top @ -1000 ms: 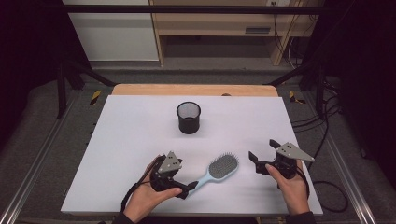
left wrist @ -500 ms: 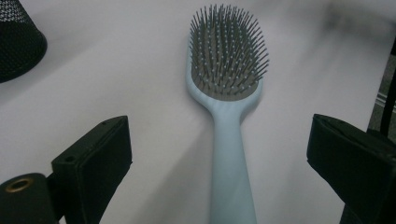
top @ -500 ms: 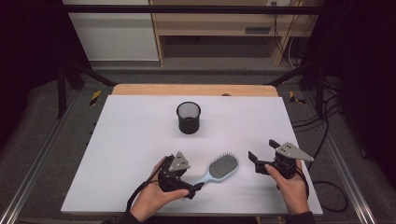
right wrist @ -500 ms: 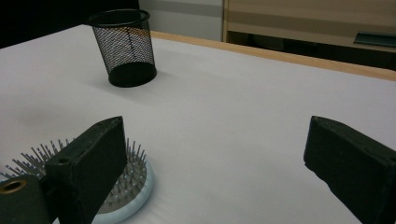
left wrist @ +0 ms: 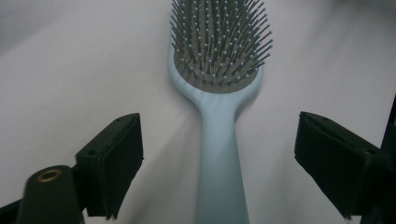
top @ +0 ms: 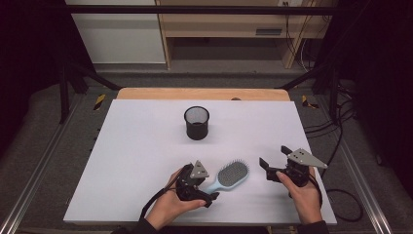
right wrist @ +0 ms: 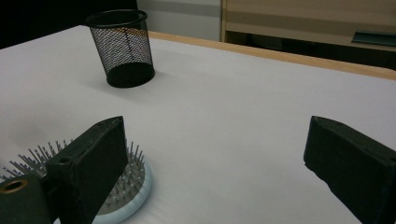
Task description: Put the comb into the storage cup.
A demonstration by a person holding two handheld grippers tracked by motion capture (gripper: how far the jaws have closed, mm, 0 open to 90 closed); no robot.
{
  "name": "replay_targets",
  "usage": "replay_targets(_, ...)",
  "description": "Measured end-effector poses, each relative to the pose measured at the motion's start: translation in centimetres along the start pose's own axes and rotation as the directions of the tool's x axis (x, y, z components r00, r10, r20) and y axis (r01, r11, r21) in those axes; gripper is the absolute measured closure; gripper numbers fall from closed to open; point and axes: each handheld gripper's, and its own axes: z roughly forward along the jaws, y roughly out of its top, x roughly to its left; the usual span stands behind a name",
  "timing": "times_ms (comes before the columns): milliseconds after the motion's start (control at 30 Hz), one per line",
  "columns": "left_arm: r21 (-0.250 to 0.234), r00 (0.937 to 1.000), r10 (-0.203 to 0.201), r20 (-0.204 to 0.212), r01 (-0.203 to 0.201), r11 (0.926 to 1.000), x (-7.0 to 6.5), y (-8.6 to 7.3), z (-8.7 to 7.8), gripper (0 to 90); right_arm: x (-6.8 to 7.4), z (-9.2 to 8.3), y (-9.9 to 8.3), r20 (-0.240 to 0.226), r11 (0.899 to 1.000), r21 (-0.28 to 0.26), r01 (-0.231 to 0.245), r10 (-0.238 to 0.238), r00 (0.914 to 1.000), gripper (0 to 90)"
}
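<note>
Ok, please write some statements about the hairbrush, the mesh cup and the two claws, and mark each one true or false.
1. The hairbrush lies with its bristles up. True.
2. The left claw is shut on the brush handle. False: the handle lies between the jaws, which have just been closing, but a gap shows on each side.
3. The mesh cup stands upright. True.
4. The brush is inside the cup. False: it lies on the white table, nearer the person.
5. The right claw holds the cup. False: it is open and empty.
</note>
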Motion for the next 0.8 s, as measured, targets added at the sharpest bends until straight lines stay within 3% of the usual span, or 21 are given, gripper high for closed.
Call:
replay_targets(400,0.061,0.9997,-0.006,0.025,0.005,0.9981,0.0,0.9,1.6,45.7,0.0,0.1,-0.1,-0.004,1.0,0.008,-0.005,0.005,1.0,6.1)
replay_targets(800,0.121,0.9997,-0.015,0.022,0.012,0.9926,0.1,0.7,2.5,53.9,0.1,0.3,-0.1,-0.009,1.0,0.013,-0.004,0.004,0.9999,6.1)
